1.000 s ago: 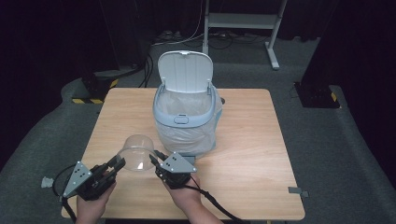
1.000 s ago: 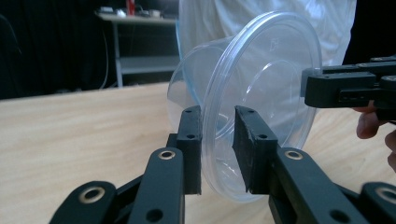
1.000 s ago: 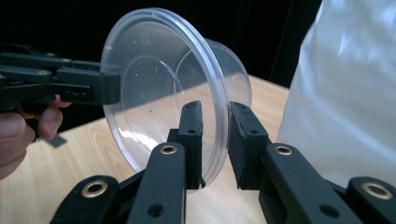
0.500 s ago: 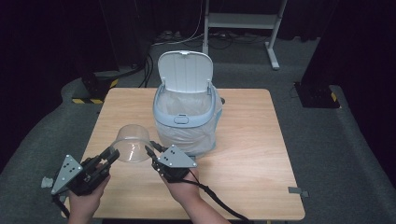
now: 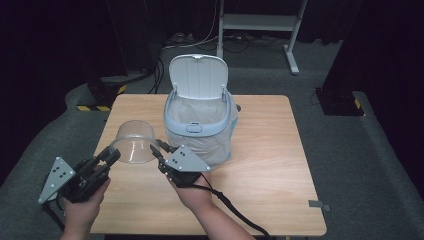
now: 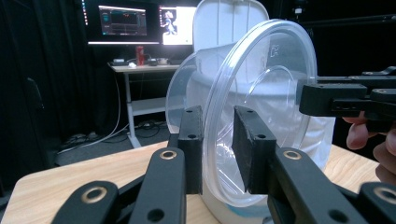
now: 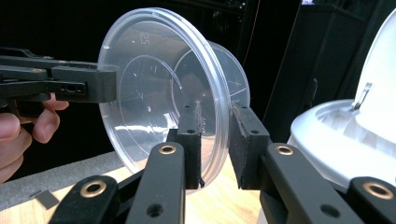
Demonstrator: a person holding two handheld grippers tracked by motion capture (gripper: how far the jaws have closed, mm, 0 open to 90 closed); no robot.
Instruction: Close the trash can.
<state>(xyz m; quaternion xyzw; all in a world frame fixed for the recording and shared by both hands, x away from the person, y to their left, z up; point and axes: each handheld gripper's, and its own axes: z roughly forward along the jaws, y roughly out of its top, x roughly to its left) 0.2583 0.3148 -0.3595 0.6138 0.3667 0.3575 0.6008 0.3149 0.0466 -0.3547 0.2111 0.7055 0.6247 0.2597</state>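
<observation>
A clear round plastic container (image 5: 134, 142) with a lid hangs on its side above the front left of the wooden table (image 5: 260, 165). My left gripper (image 5: 112, 156) grips its rim from the left, my right gripper (image 5: 156, 150) from the right. In the left gripper view the rim of the container (image 6: 261, 93) runs between my left gripper's (image 6: 217, 140) pads, and the right gripper (image 6: 327, 98) holds the far edge. In the right gripper view my right gripper (image 7: 215, 140) clamps the rim of the container (image 7: 149, 93), with the left gripper (image 7: 84, 84) opposite.
A light blue bin (image 5: 200, 125) with a clear liner stands mid-table just behind the container, its white lid (image 5: 198, 77) flipped up and open. A cable trails from the right hand toward the table's front edge. Dark floor surrounds the table.
Both grippers have risen with the container held between them, lifting it off the table and nearer the bin's front.
</observation>
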